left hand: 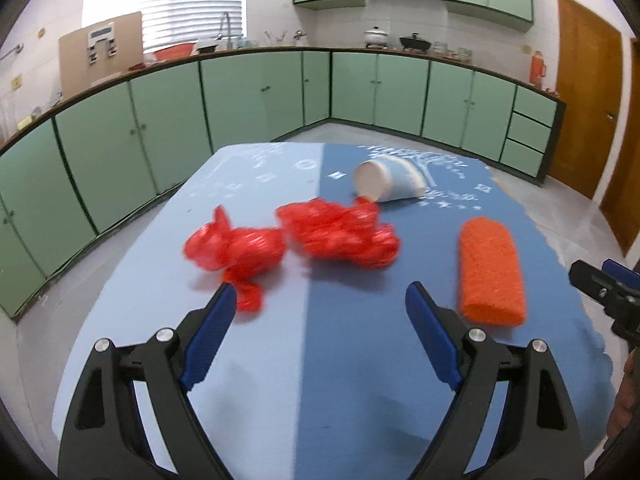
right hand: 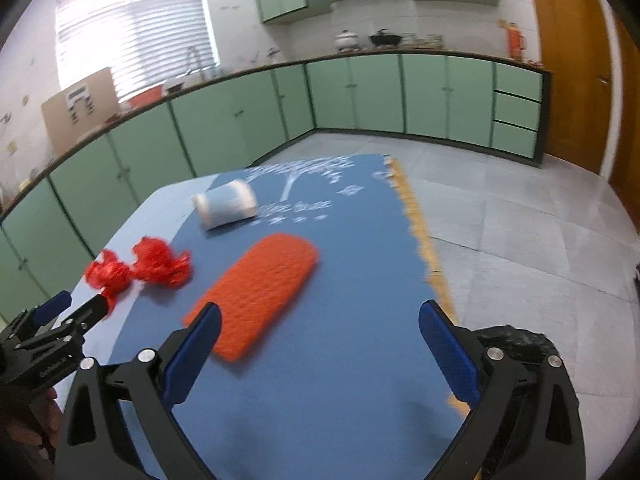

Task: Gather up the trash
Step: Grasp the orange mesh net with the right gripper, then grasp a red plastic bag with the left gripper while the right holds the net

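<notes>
Two crumpled red plastic bags [left hand: 236, 250] [left hand: 340, 232] lie mid-table on the blue cloth [left hand: 320, 360]. Behind them a white-and-blue paper cup [left hand: 386, 180] lies on its side. To the right is an orange foam net sleeve [left hand: 490, 272]. My left gripper [left hand: 320, 292] is open just short of the red bags, its left fingertip [left hand: 226, 300] beside the nearer bag's tail. My right gripper [right hand: 320, 310] is open wide over the cloth. The orange sleeve [right hand: 260, 292] lies just past its left fingertip [right hand: 210, 320], and nothing is between its pads.
The table's right edge [right hand: 424, 248] drops to a grey tiled floor. Something black and crinkled [right hand: 516, 340] shows behind my right gripper's right finger. Green cabinets [left hand: 248, 96] line the walls beyond. Each gripper shows at the edge of the other's view.
</notes>
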Available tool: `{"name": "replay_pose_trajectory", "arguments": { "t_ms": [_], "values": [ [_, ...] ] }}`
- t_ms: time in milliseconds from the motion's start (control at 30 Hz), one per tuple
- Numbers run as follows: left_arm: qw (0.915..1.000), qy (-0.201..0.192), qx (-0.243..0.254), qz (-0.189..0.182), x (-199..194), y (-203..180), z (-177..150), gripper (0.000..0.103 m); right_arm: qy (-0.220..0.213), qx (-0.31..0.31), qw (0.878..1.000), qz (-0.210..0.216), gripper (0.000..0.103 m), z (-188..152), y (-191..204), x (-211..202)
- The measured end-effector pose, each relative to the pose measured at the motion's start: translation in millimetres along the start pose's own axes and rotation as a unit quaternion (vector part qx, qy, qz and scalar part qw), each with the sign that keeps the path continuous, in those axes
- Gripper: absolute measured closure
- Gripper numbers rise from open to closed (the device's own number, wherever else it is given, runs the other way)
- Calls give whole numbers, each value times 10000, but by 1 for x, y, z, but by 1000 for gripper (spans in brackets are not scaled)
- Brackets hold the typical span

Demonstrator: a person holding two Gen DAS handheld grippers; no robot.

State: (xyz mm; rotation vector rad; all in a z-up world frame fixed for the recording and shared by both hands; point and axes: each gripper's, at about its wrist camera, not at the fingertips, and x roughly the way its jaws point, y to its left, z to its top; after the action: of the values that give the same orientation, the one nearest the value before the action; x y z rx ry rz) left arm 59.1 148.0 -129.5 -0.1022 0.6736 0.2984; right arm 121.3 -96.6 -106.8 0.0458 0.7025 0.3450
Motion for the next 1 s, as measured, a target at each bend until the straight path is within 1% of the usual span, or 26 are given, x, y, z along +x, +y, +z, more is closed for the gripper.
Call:
{"name": "replay_pose_trajectory", "arguments": {
  "t_ms": [133, 267, 300, 367, 433, 500, 567, 600, 633, 667, 700, 733, 767, 867, 933, 1000],
  "values": [
    [10000, 29, 2, 81, 0, 10, -4, 19, 158, -194, 9997, 46, 6, -3, 29, 17],
    [9999, 63, -100, 77, 4, 27, -6, 19, 291, -389, 9988, -70, 6, -5, 53, 34],
    [9999, 63, -120, 79, 6, 28, -4, 19, 323, -416, 9986, -100, 6, -5, 55, 37],
    [9998, 63, -160, 85, 8, 32, -3, 19, 385, -432, 9979, -289, 6, -4, 61, 47],
    [9998, 58, -195, 90, 11, 37, 0, 19, 480, -423, 9973, -353, 7, -2, 62, 56],
    [9997, 44, -216, 106, 14, 39, 2, 19, 619, -418, 9964, -410, 12, -3, 62, 65],
    [9996, 29, -223, 152, 18, 42, 6, 17, 771, -375, 9958, -331, 27, -4, 60, 71],
    [9995, 37, -226, 195, 21, 44, 8, 17, 897, -325, 9951, -265, 32, -6, 58, 76],
    [9994, 51, -235, 231, 24, 46, 10, 17, 961, -274, 9949, -156, 39, -7, 56, 78],
    [9993, 73, -274, 259, 28, 49, 12, 17, 966, -250, 9950, -73, 47, -9, 56, 79],
    [9991, 81, -319, 264, 32, 51, 14, 17, 954, -305, 9950, -15, 52, -9, 58, 78],
    [9990, 84, -347, 266, 33, 53, 15, 17, 951, -381, 9947, 37, 65, -8, 61, 77],
    [9988, 89, -394, 266, 36, 55, 18, 17, 940, -475, 9944, 92, 74, -8, 65, 77],
    [9987, 88, -418, 271, 44, 57, 23, 17, 894, -693, 9934, 202, 87, -8, 73, 76],
    [9988, 165, -379, 267, 55, 57, 26, 17, 874, -666, 9935, 280, 90, -7, 72, 75],
    [9986, 264, -386, 228, 64, 57, 27, 17, 848, -589, 9941, 332, 91, -4, 69, 72]
  ]
}}
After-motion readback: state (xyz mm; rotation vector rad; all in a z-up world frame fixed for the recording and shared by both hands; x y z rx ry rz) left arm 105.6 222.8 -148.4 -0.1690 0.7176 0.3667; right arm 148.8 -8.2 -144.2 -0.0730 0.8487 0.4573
